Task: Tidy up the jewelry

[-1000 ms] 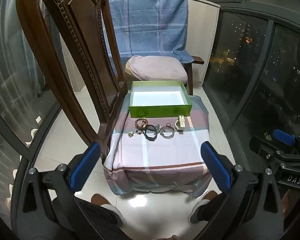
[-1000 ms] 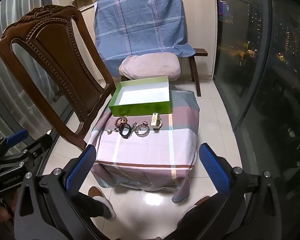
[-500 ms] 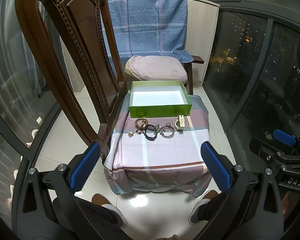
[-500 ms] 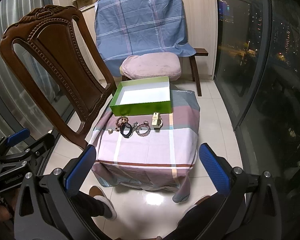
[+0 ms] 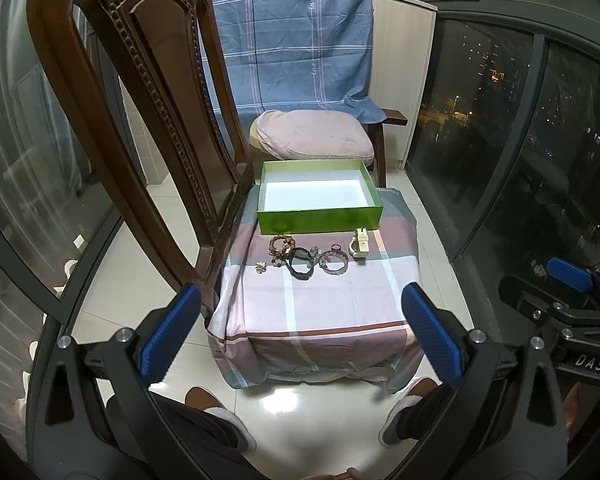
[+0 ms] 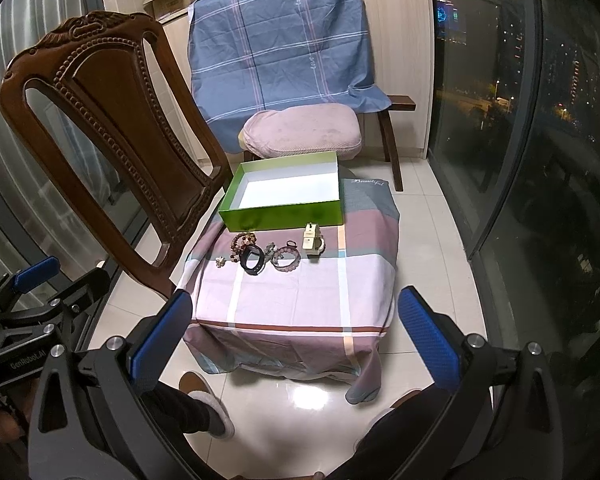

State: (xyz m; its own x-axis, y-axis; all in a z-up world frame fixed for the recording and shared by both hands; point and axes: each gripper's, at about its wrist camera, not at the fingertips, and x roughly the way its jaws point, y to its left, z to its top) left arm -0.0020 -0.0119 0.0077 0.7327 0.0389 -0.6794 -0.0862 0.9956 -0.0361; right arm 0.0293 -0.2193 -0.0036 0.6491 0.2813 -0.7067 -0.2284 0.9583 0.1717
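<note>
- Comparing with a second ago, almost nothing has changed: the left wrist view has drifted slightly, so the carved dark wooden chair (image 5: 140, 128) on the left sits a little differently in frame, and no jewelry has moved.
- Left gripper (image 5: 300, 332) hangs near the front edge of the low table draped in a pink, white and grey plaid cloth (image 5: 320, 304), its blue-padded fingers spread wide and holding nothing.
- Jewelry still lies in a row on the cloth: small pale trinket (image 5: 261, 267), brown beaded bracelet (image 5: 281, 245), black band (image 5: 300, 262), pink beaded bracelet (image 5: 333, 261), cream watch (image 5: 360, 245).
- Just beyond them, the open green cardboard box with a white floor (image 5: 320, 218) looks empty, so sorting has not begun.
- Right gripper (image 6: 296, 330) also hovers well short of the pieces, fingers apart and empty; I judge the approach comes next.
</note>
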